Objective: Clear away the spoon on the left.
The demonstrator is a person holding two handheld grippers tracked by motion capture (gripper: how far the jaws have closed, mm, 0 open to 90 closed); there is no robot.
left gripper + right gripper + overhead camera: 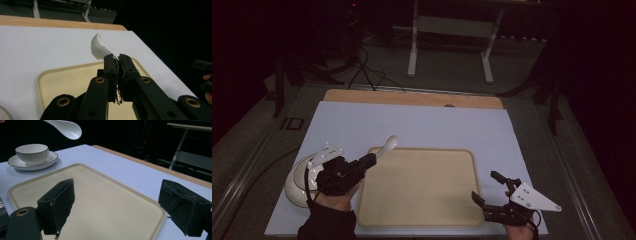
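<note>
Left gripper (pixel 371 160) holds a glossy white ceramic soup spoon (pixel 387 146) by its handle, in the air over the far-left corner of the cream plastic tray (pixel 419 220).
Jaws clamped tight on the handle end; right gripper (pixel 486 189) jaws wide apart, empty, at the tray's right edge. Spoon looks light, stiff, slick-glazed and likely chippable; a handle grip suits it. White bowl (pixel 32 152) on saucer (pixel 47 161) sits left of the tray.

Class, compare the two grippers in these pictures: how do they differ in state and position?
The left gripper is shut on the white spoon; the right gripper stands open and holds nothing. The left gripper is at the tray's far left corner; the right gripper is at its near right corner. Both have black jaws.
</note>
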